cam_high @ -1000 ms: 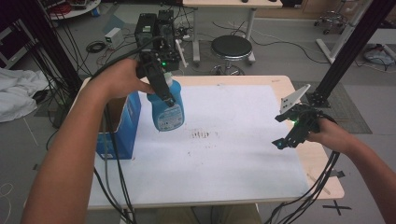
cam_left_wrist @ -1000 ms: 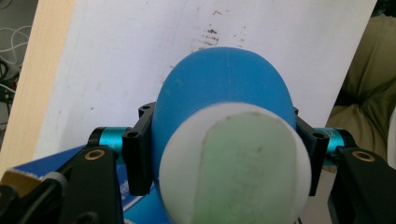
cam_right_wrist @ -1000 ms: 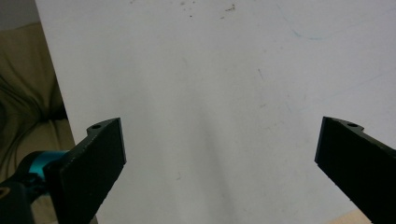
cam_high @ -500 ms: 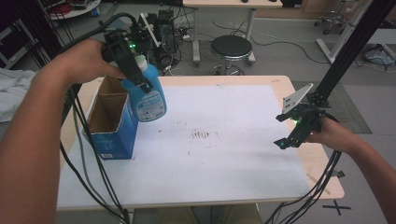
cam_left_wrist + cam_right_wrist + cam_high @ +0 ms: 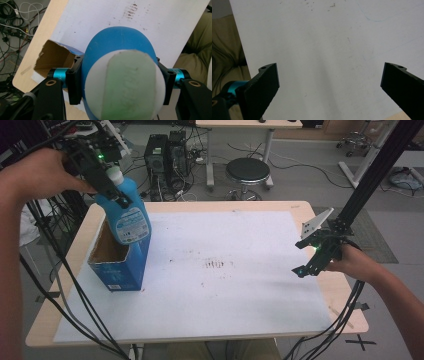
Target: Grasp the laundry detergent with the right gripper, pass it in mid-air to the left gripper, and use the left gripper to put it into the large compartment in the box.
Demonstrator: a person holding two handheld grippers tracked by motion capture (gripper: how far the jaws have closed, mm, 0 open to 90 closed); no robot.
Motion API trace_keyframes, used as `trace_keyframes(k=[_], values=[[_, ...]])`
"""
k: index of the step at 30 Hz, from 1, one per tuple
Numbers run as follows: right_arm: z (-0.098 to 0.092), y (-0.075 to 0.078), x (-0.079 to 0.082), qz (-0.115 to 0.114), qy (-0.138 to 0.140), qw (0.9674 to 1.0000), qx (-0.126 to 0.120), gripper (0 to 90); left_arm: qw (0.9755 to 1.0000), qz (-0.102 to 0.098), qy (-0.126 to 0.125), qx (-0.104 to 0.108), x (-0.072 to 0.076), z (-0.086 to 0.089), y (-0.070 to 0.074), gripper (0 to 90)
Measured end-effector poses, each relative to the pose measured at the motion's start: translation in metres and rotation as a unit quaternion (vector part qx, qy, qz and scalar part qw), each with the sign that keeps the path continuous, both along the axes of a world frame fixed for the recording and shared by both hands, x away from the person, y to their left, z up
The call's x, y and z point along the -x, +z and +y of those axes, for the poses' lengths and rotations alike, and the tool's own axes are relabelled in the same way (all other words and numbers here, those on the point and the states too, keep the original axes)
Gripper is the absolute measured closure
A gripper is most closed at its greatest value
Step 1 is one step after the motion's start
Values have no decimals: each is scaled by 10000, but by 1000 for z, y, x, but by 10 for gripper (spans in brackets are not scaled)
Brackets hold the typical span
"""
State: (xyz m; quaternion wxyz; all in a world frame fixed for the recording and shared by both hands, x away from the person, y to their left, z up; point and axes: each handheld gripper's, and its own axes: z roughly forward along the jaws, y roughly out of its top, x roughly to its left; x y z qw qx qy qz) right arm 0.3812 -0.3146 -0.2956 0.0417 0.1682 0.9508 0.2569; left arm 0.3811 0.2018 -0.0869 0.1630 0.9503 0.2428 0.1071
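Upper left of the high view: left gripper [image 5: 107,182] clamped on the bottle [image 5: 127,217], jaws pinching it just below the white cap. Bottle is blue with a printed label, hangs tilted, cap toward the frame's upper left, base down and right. Its lower end sits over the open top of the box [image 5: 117,265], at the box's far right corner; whether it touches the rim, cannot tell.

Left gripper view: the bottle [image 5: 120,75] takes up the centre of the frame, seen from cap end, a pale green strip across the white cap. Black jaws press its two sides at mid-height of the frame. Box [image 5: 53,58] shows behind at left, brown cardboard inside, torn edge on its rim. White sheet [image 5: 160,27] beyond, with dark smudges at upper centre.

Left hand [image 5: 42,172] enters from the left edge, raised above table level, forearm running down the left border, cables trailing under it.

Right gripper [image 5: 315,255] at right centre of the high view, low over the sheet's right edge, tips aimed down and left. Right hand [image 5: 350,262] behind it, forearm leading off to the lower right corner.

Right gripper view: both jaws stand wide apart at lower left and lower right, nothing between them, bare sheet [image 5: 324,55] underneath.
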Motion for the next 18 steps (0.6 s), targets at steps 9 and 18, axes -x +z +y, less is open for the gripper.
trace_keyframes(k=[9,18], values=[[-3,0,-1,-6,-82,10000,-20,9,10000,-90,-15,40,2,27,1,381],[-5,0,-1,-3,-168,9999,-2,9,9999,-166,18,10,-1,46,-4,381]])
